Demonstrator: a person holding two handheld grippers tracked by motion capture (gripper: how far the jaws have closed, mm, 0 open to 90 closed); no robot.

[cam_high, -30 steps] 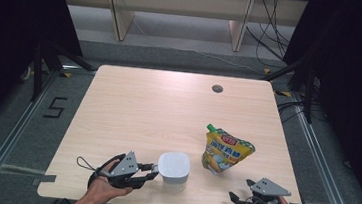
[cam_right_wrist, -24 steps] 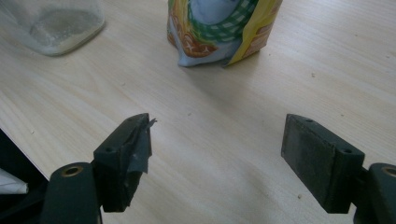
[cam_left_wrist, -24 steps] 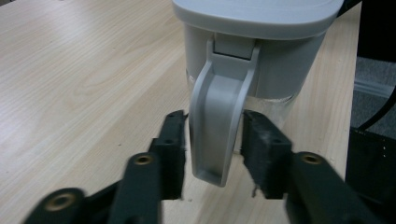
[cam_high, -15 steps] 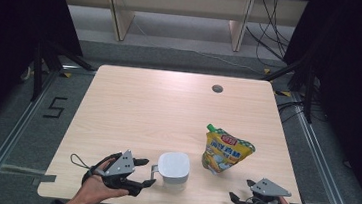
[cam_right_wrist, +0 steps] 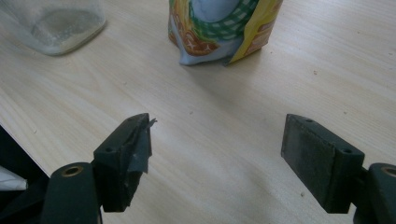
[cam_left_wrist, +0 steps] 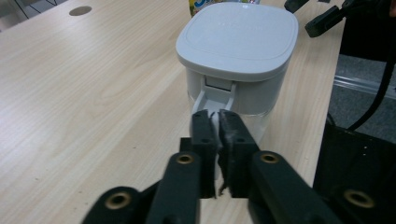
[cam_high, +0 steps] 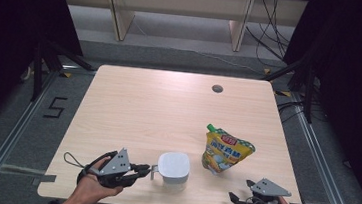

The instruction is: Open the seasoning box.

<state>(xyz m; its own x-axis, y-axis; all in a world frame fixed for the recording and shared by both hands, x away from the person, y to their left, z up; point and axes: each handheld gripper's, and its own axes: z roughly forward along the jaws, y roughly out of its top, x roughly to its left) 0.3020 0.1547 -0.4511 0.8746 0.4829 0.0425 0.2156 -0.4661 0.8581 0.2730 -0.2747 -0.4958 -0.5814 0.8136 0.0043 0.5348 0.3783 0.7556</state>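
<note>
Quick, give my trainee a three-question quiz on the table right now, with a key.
1. True or false: the left tool is shut on the handle of the white-lidded clear plastic container.
2. How do the right tool's jaws stand? A) wide apart B) closed on the pouch
3. Fill in: the yellow printed spout pouch stands ____ the container, on the light wooden table.

Key:
1. True.
2. A.
3. Beside; they stand apart, the pouch toward the right tool's side.

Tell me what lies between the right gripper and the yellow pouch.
Nothing: bare wooden table runs from the open right gripper to the yellow pouch, as the right gripper view shows.
</note>
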